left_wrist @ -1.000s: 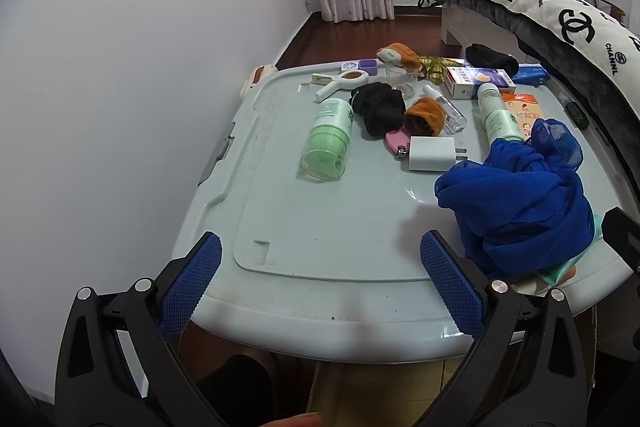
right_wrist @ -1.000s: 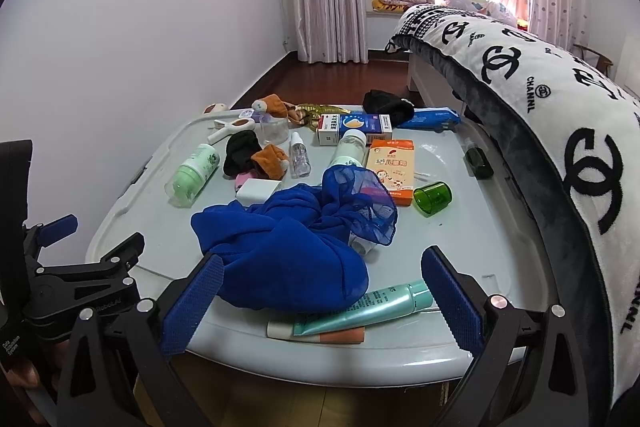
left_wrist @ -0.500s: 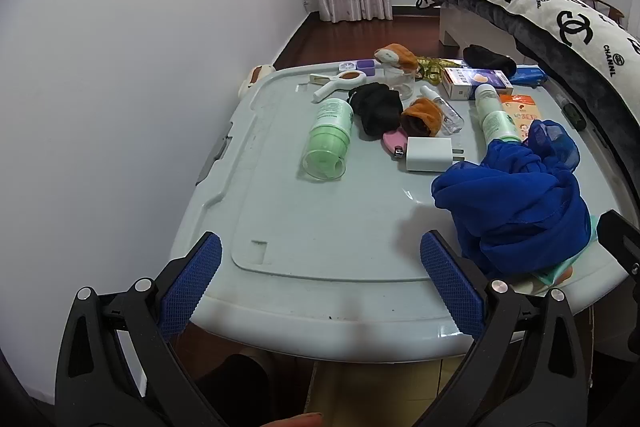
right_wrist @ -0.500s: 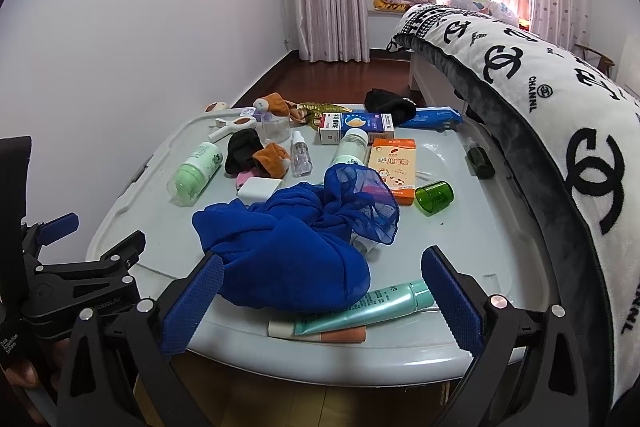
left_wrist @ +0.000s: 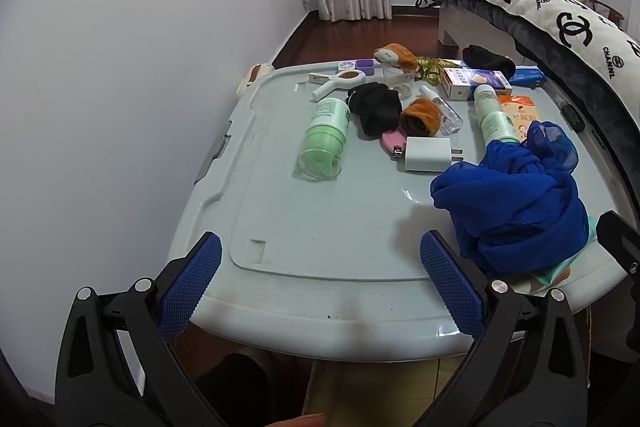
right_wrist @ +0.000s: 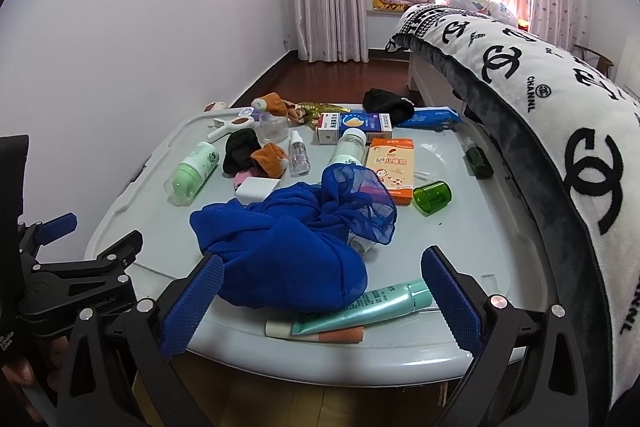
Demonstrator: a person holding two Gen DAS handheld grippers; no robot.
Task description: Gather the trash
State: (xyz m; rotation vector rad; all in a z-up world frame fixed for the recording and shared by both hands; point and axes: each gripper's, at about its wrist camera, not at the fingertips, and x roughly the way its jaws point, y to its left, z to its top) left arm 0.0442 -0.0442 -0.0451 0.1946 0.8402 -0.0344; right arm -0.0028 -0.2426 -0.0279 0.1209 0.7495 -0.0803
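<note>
At the near edge of the grey lid (right_wrist: 520, 311), both grippers hang spread wide, holding nothing.
Nearest to the right gripper (right_wrist: 320, 301) lies a teal tube (right_wrist: 360, 311), touching the blue cloth (right_wrist: 288, 247); its long axis runs left-right, cap toward the right finger. The left gripper (left_wrist: 320, 287) faces bare lid, so I judge the right one nearer. Farther away lies the green cap (right_wrist: 432, 197), open mouth toward us.
</note>
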